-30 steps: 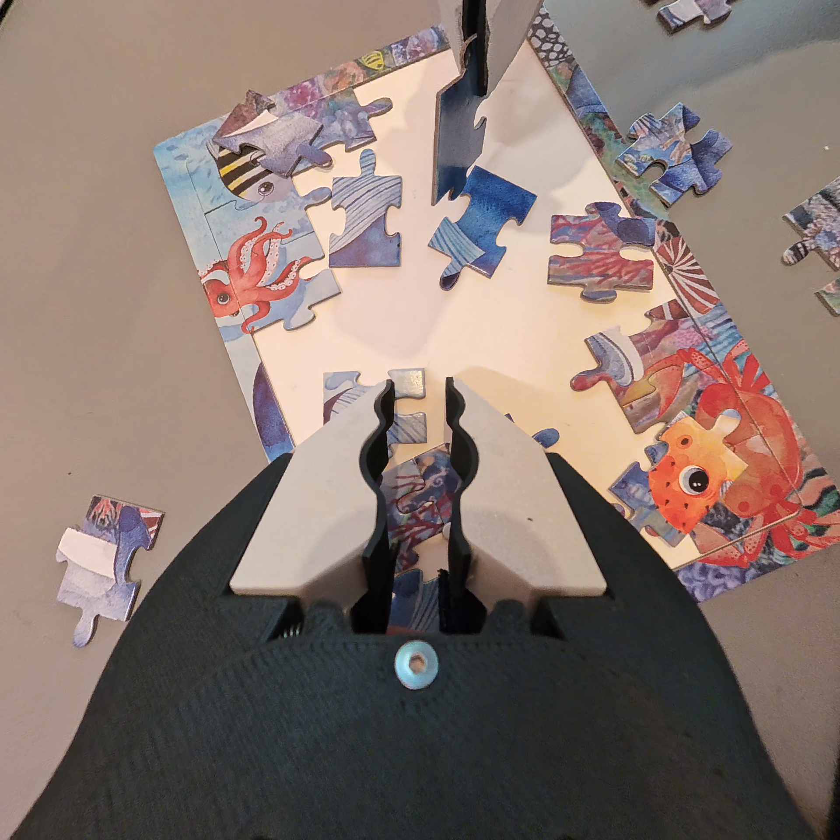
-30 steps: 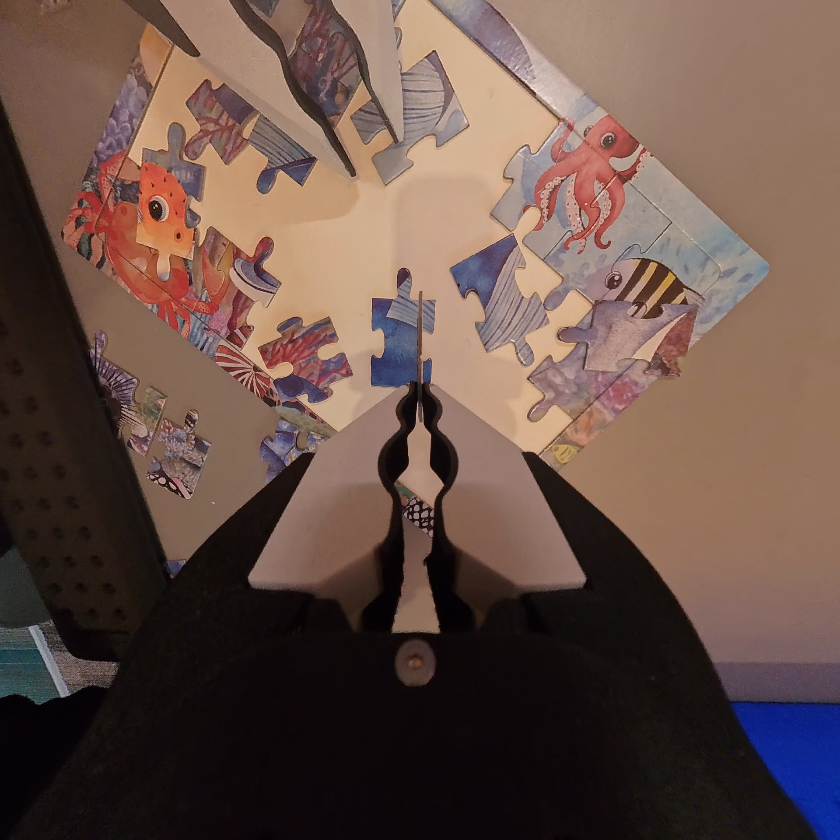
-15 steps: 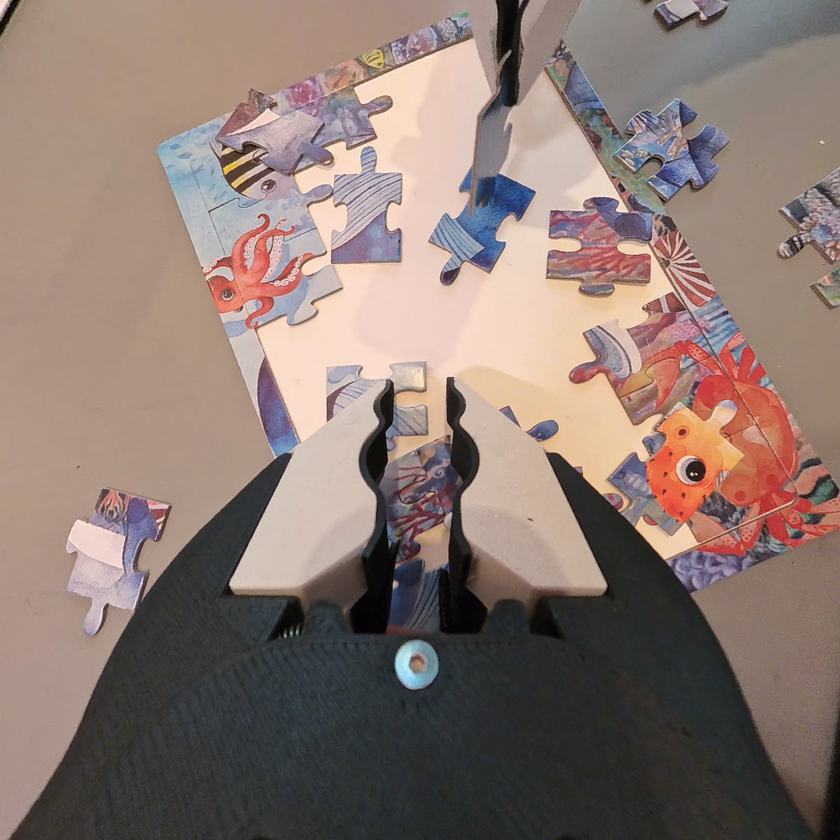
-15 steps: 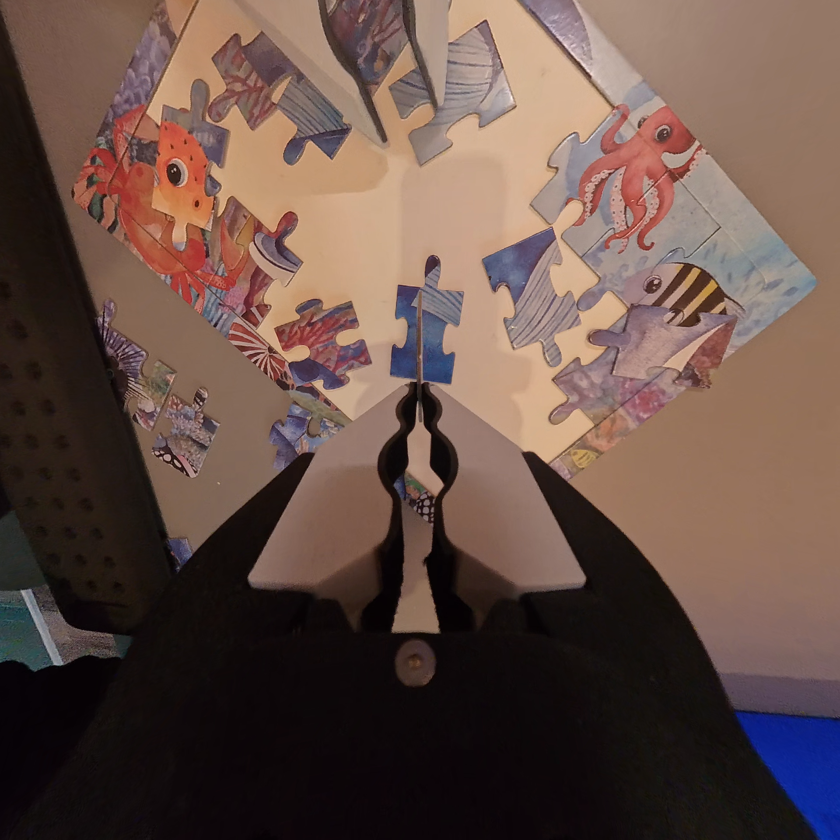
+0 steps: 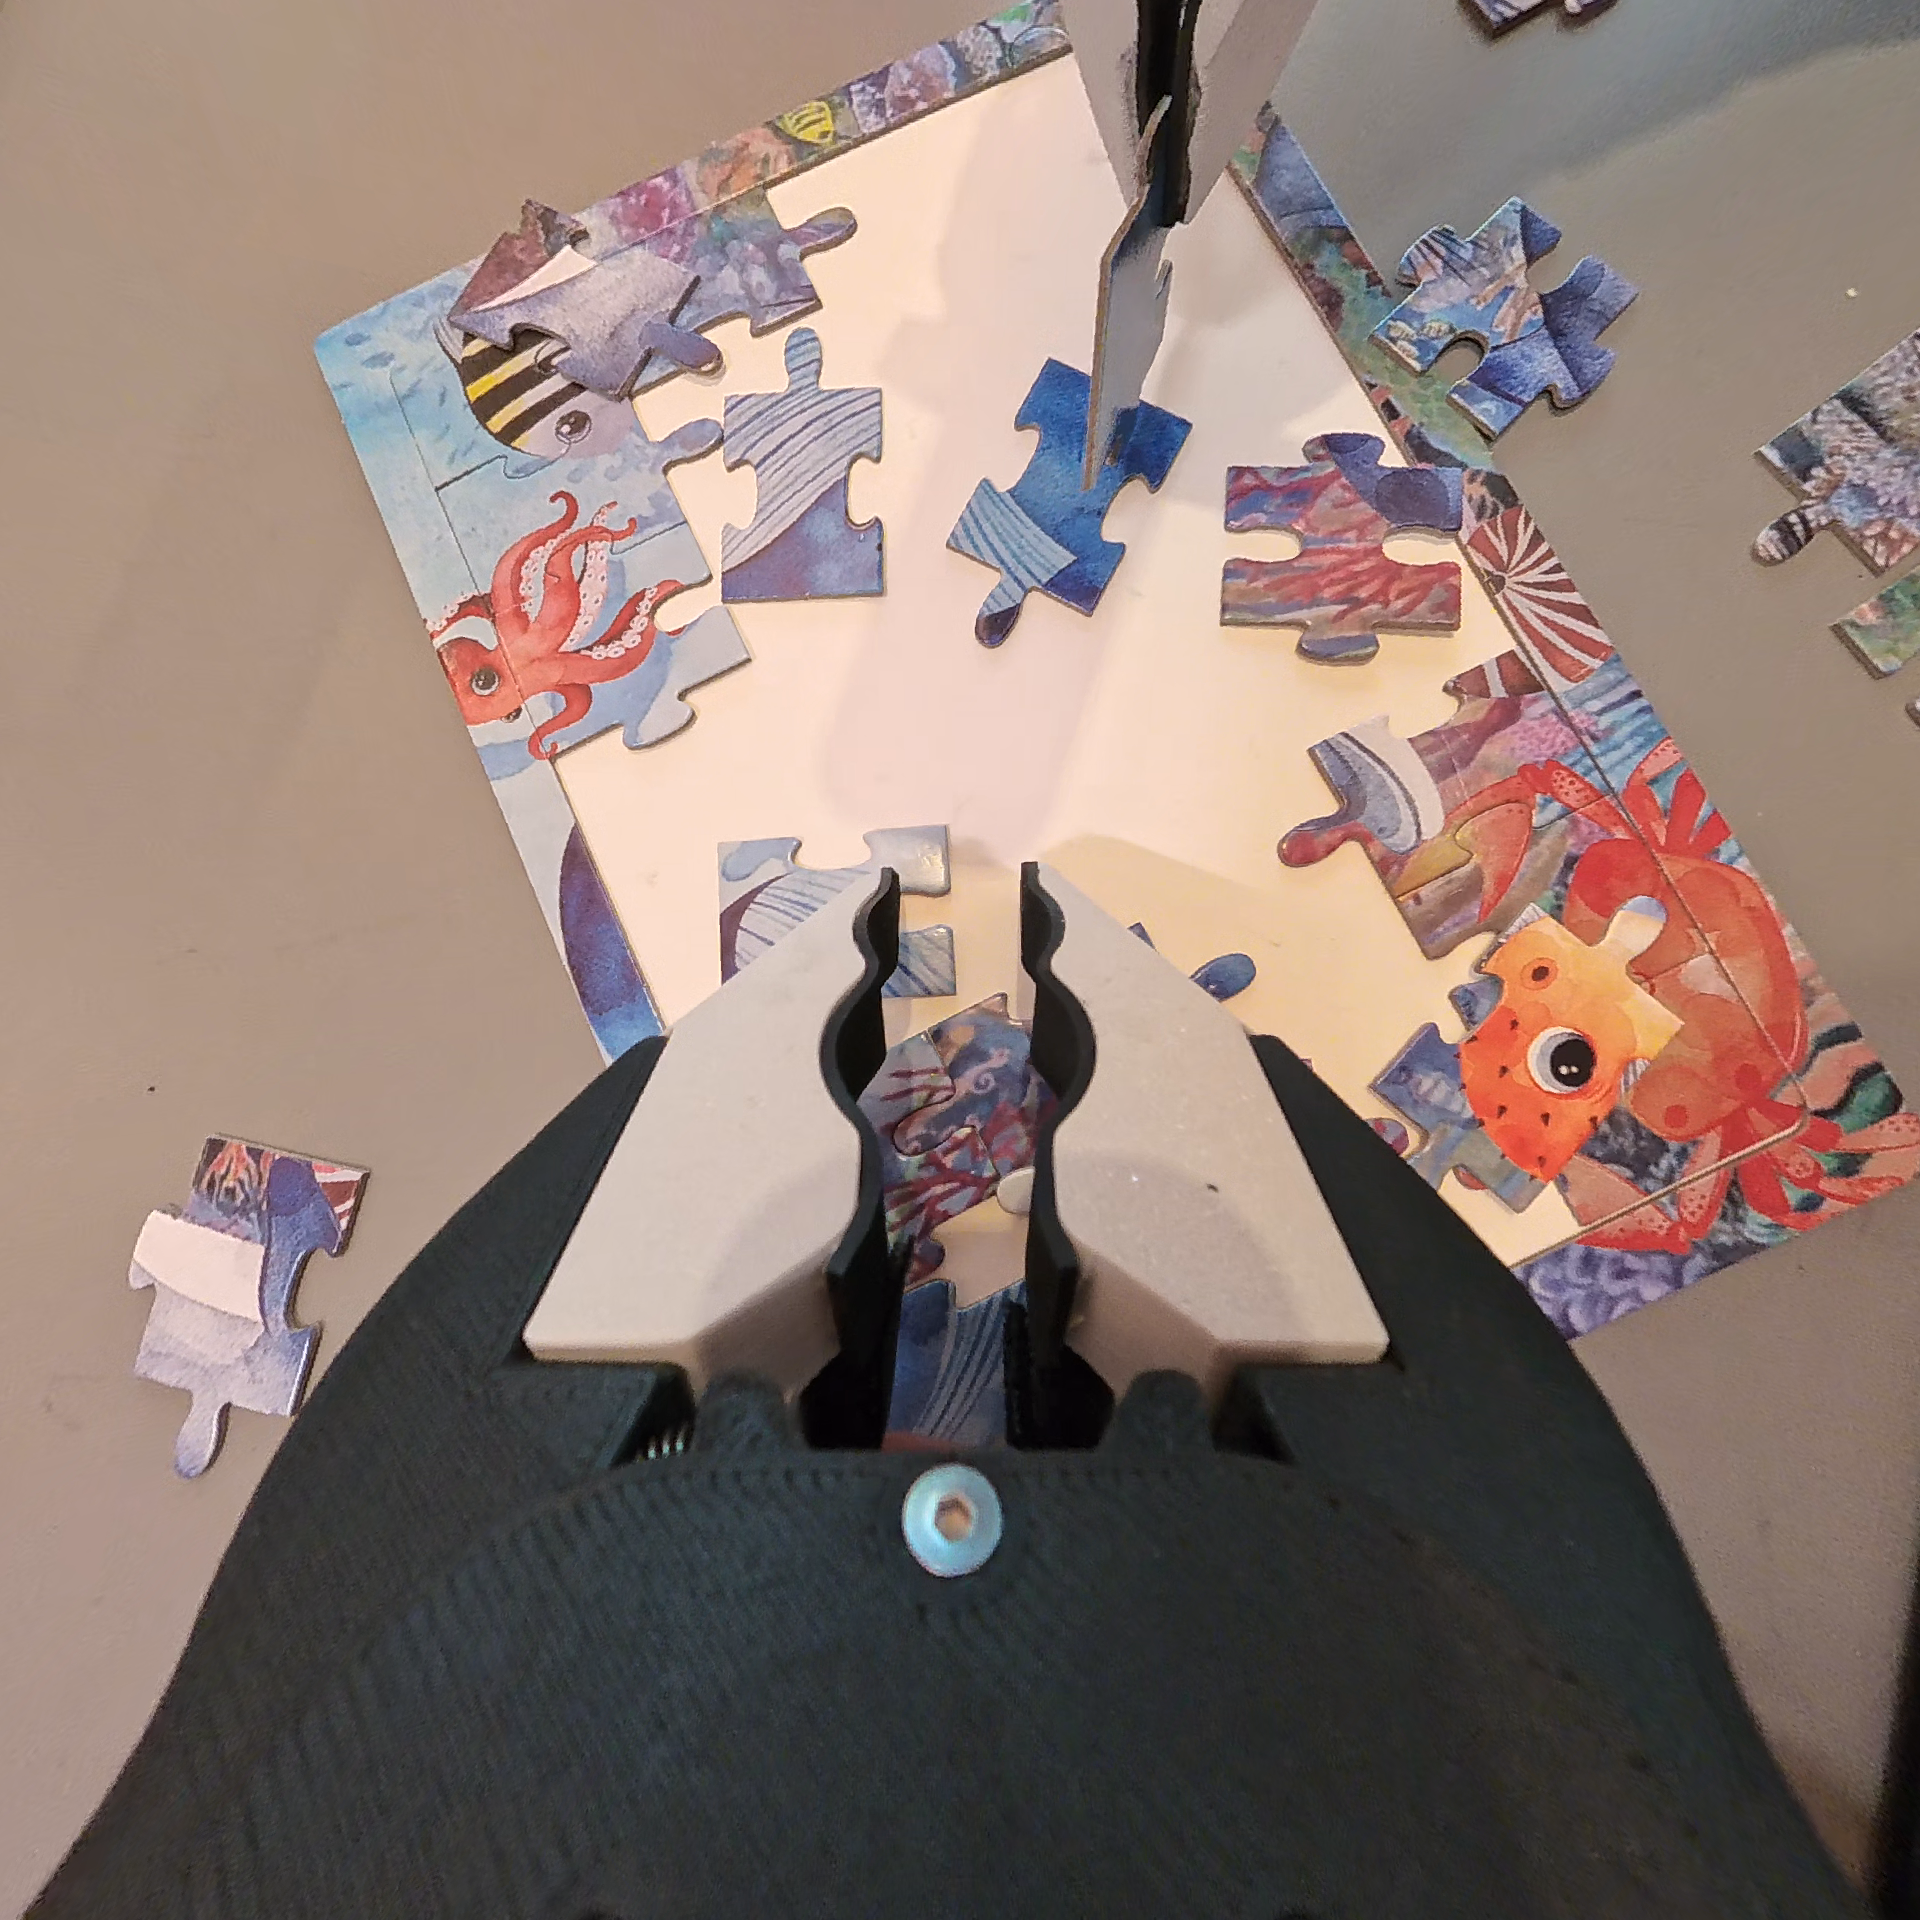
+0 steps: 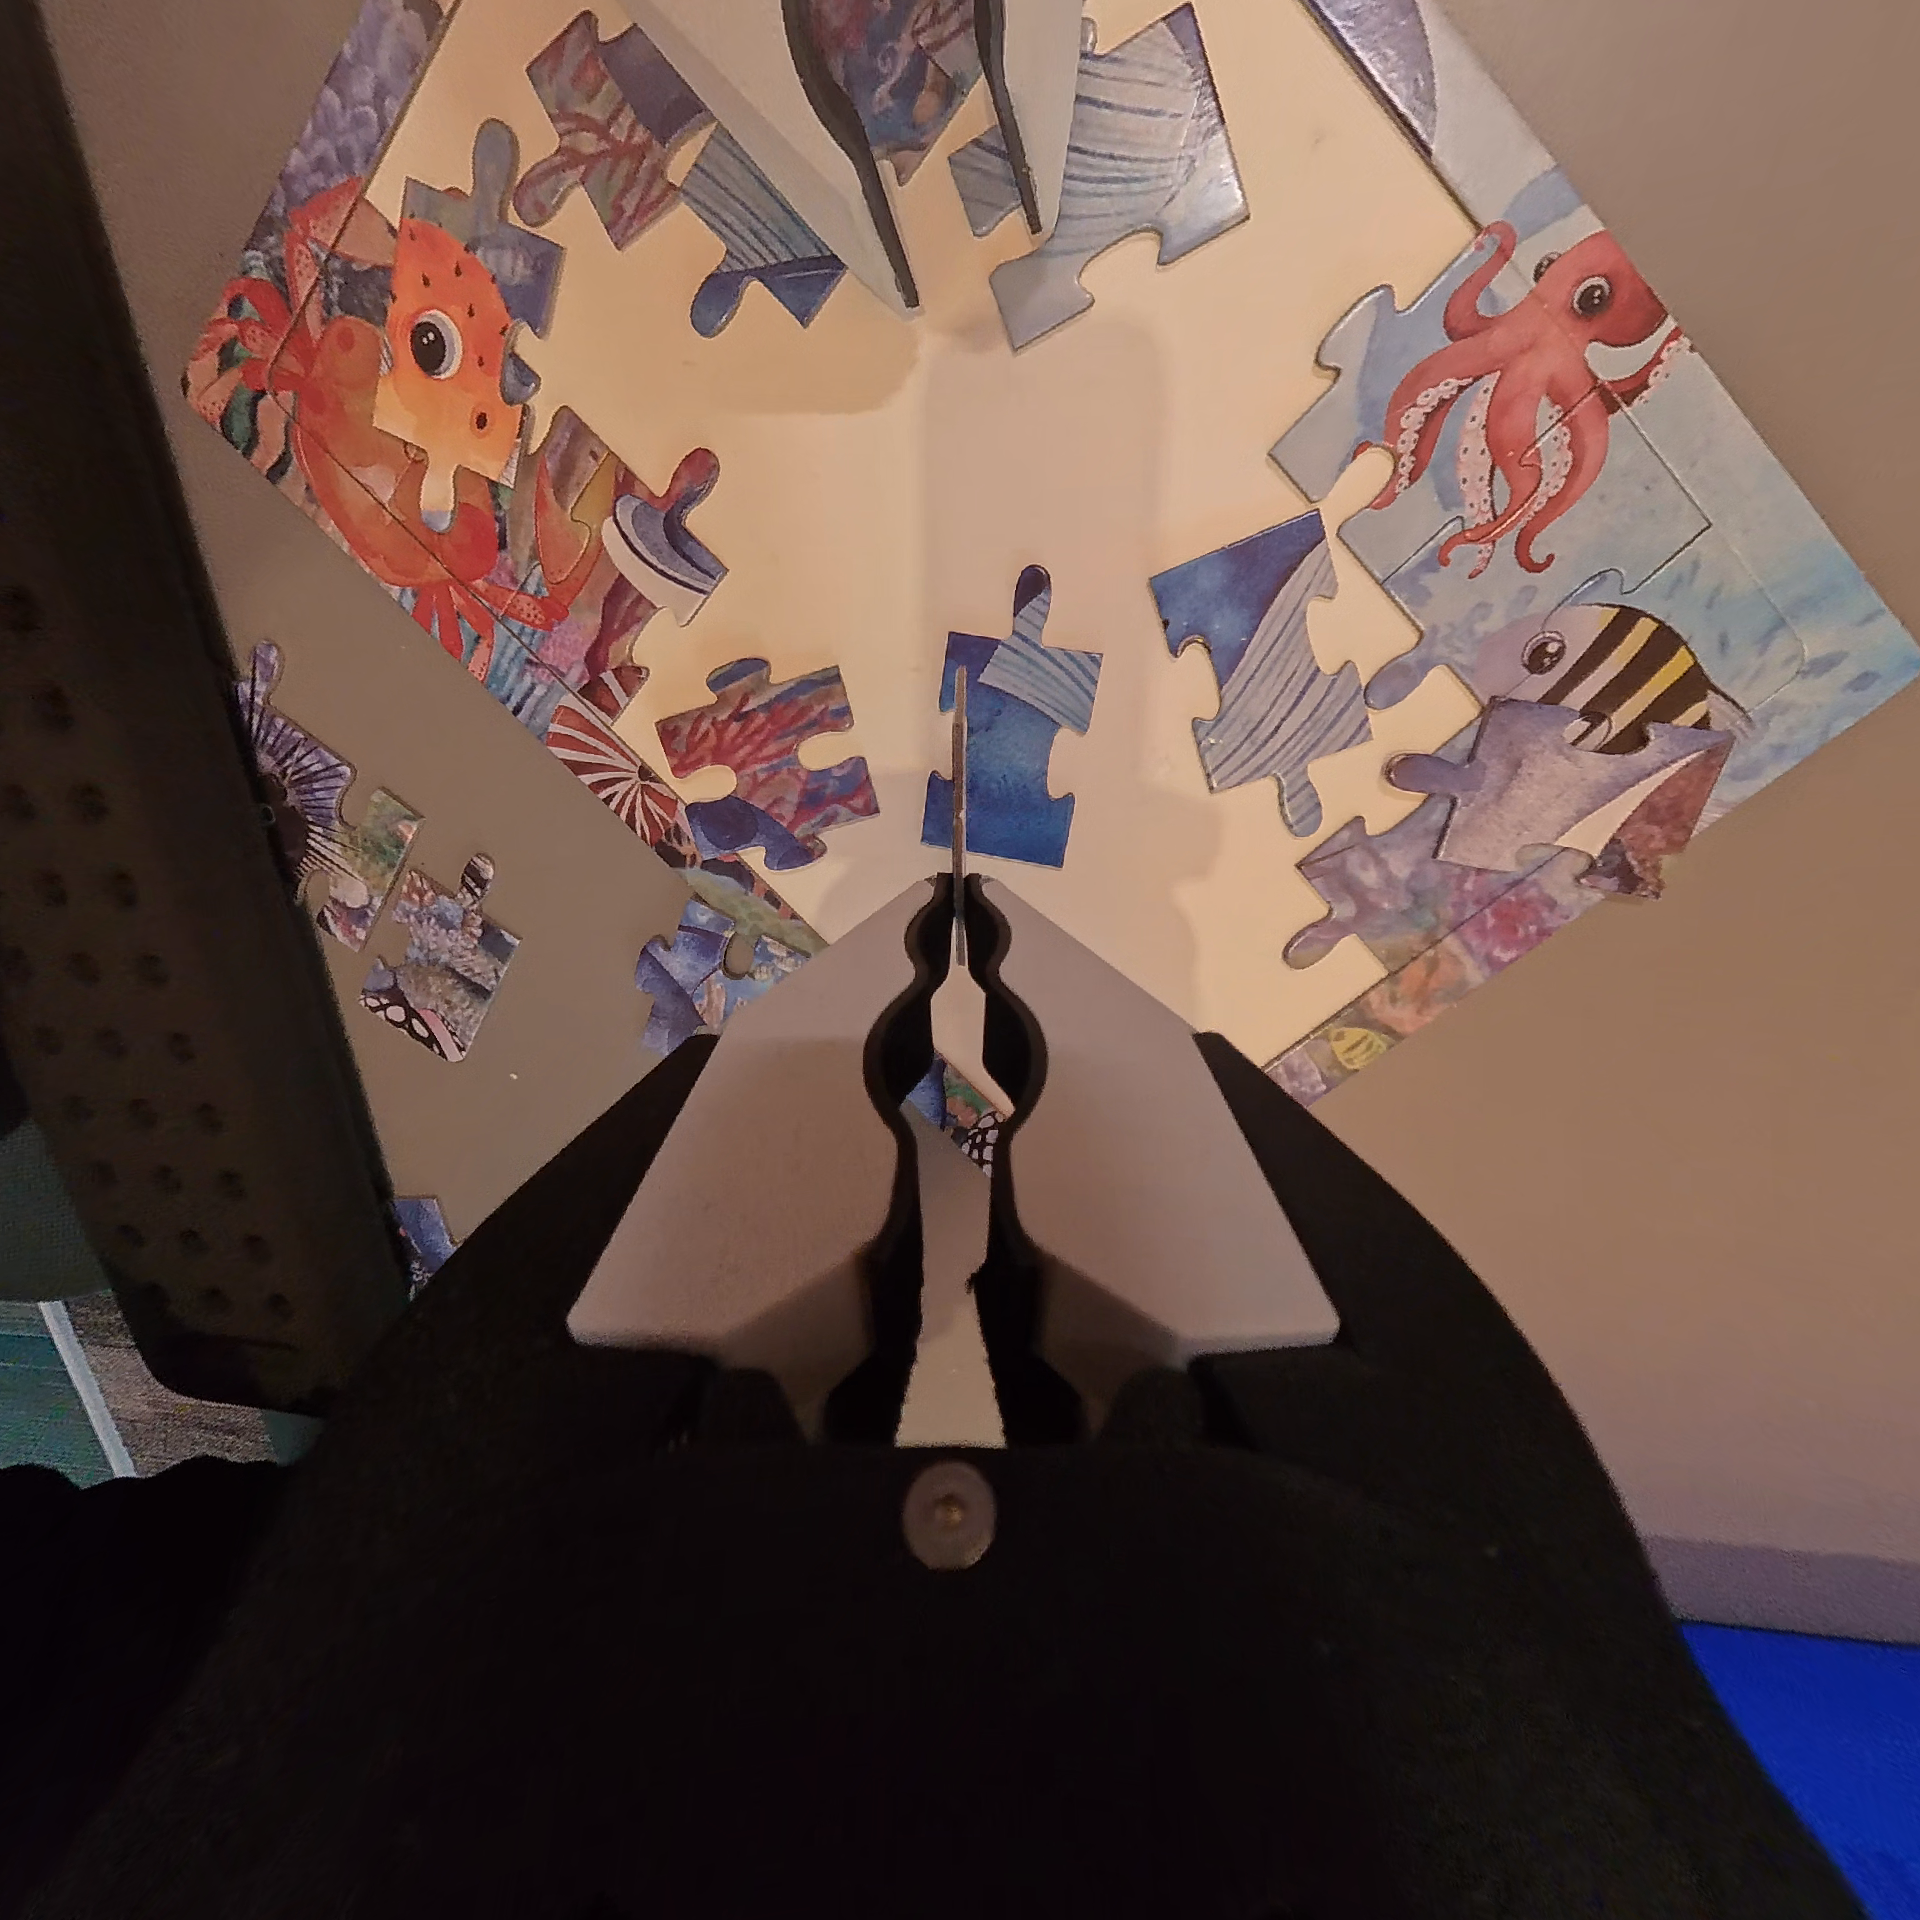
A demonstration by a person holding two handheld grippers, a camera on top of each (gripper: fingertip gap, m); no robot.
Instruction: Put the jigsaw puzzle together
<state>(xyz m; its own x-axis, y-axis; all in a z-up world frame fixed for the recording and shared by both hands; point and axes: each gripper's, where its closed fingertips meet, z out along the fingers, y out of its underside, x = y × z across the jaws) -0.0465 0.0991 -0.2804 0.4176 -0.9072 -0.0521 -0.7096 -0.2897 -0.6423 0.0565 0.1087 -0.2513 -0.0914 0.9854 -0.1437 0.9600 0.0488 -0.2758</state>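
Tongs on the right (image 6: 958, 896) pinch a thin puzzle piece (image 6: 958, 800) edge-on at their very tips, so that in the right wrist view it shows only as a narrow upright sliver at frame centre. In the left wrist view that held piece hangs tilted from the top of the frame, its grey back showing, with its lower tip over a loose dark blue piece (image 5: 1060, 509) lying on the puzzle tray (image 5: 1039, 748).

The left tongs (image 5: 958, 888) stand a little apart with nothing gripped, poised above pieces at the tray's lower middle; whether they touch those pieces cannot be told. In the right wrist view they enter from the top centre.

No readable writing or brand shows on anything.

The tray's pale cream floor is mostly bare. An octopus section (image 5: 561, 623) and a striped fish (image 5: 520, 395) are fitted at the left of the left wrist view; a crab with an orange fish (image 5: 1558, 1049) fills the right. Loose on the tray lie a striped blue piece (image 5: 800, 488) and a red coral piece (image 5: 1340, 556).

On the grey tabletop (image 5: 208, 727), one piece (image 5: 239, 1288) lies at lower left, well apart from the tray, and a blue piece (image 5: 1496, 312) sits just beside the tray's upper right edge, with more at the right border.
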